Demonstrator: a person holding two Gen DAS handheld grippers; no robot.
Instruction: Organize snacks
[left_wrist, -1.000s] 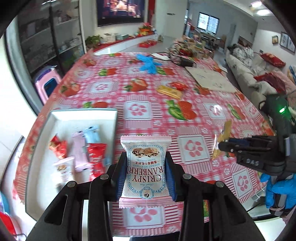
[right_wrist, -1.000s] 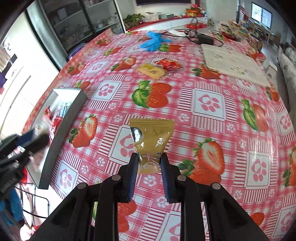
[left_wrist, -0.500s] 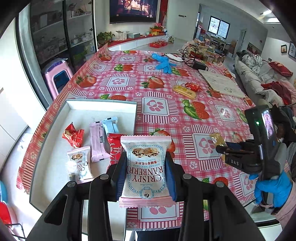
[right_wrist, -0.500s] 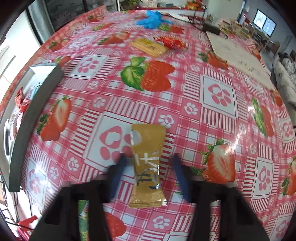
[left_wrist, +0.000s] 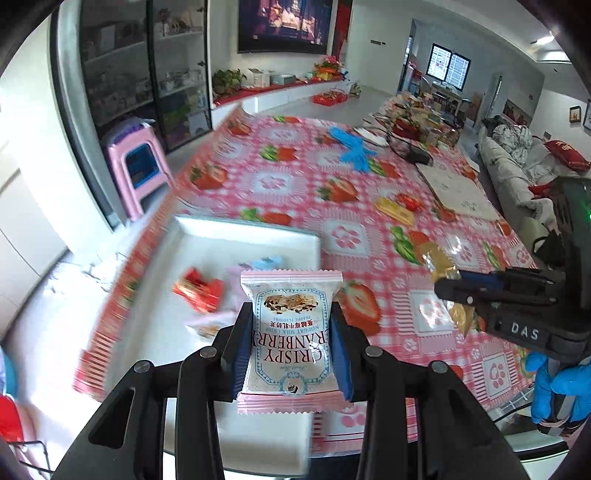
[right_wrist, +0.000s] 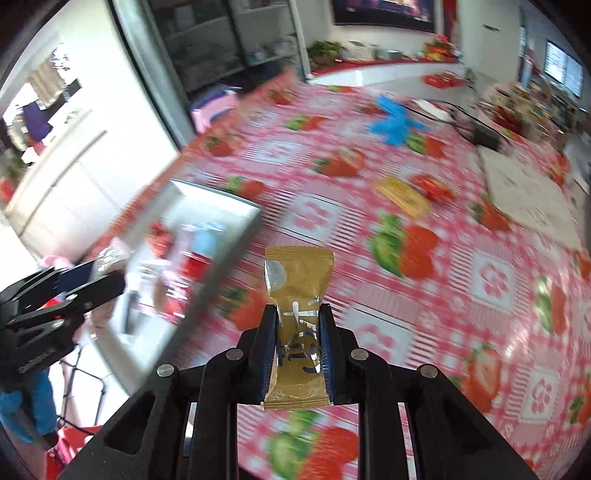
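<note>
Two snacks are aloft: my left gripper (left_wrist: 291, 334) clamps the cranberry nougat pack (left_wrist: 290, 338) over the white tray (left_wrist: 236, 225), my right gripper (right_wrist: 297, 341) pinches the gold packet (right_wrist: 297, 295) above the desk (right_wrist: 461, 258). I'd lower each inside the tray's rim before opening the fingers, beside the snacks already lying there.

Living room, daylit. Table under pink strawberry-print tablecloth (left_wrist: 280, 184). Glass-door cabinet (left_wrist: 147, 74) at left wall, pink stool (left_wrist: 138, 170) beside it. Grey sofa (left_wrist: 517, 162) at right. Window (left_wrist: 450, 66) far back. Dark wall screen (left_wrist: 284, 22).
</note>
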